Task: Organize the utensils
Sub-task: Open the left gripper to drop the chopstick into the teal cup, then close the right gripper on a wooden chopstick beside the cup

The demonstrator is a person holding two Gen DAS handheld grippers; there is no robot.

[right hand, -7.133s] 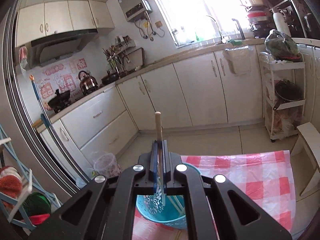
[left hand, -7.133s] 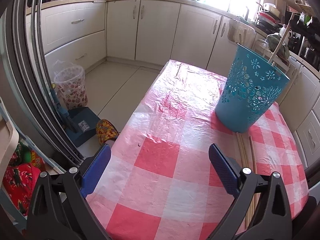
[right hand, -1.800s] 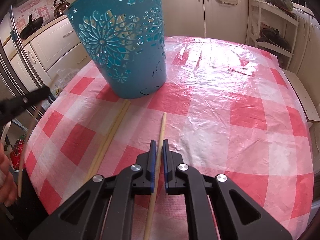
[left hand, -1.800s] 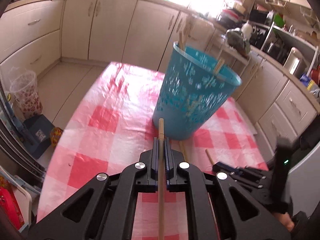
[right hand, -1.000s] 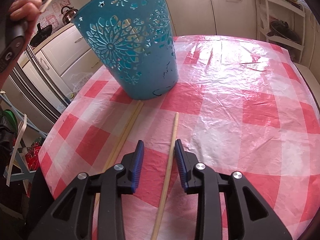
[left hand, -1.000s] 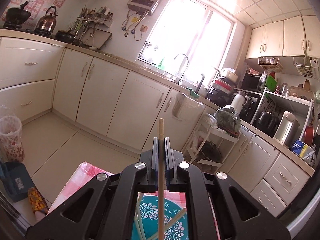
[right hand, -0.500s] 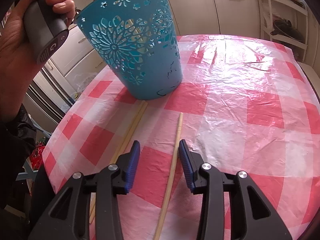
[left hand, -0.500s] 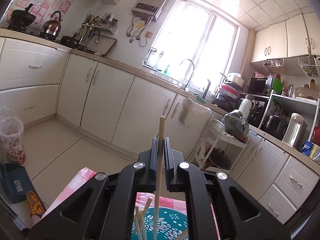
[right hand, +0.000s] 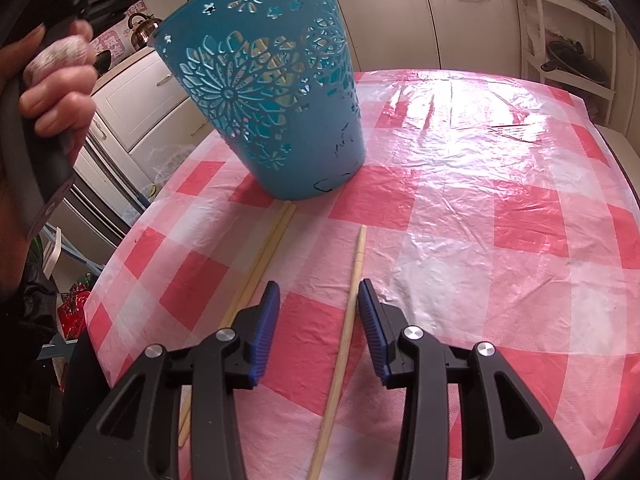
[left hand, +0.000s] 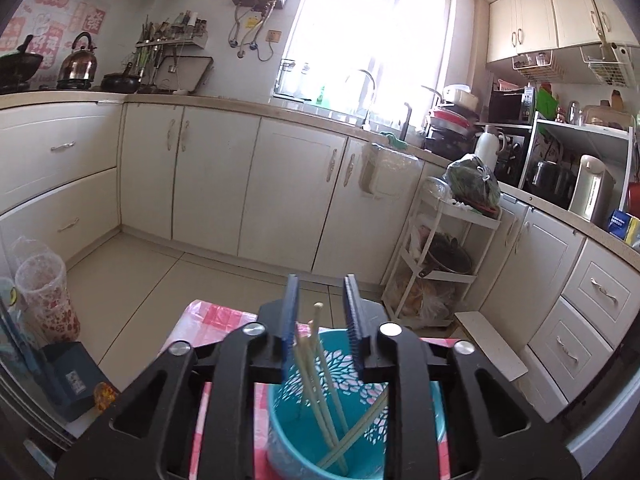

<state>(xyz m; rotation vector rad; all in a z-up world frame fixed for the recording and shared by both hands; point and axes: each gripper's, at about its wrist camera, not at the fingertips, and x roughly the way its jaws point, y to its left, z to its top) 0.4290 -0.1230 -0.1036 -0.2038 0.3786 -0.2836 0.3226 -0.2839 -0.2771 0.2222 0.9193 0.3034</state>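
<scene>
While the left claw (left hand: 319,316) spreads above the basket (left hand: 296,428), chopsticks (left hand: 316,364) free, the right claw (right hand: 319,307) straddles, unclamped, a chopstick (right hand: 347,320).

Left hand-held gripper (left hand: 319,312) jaws opening vs half a sec ago; its chopstick (left hand: 316,334) now loose, dropped among others in the blue basket (left hand: 288,432).

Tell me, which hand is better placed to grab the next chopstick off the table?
The right. Its gripper hangs open astride a single chopstick on the tablecloth. The left gripper is over the blue basket, jaws opening.
</scene>
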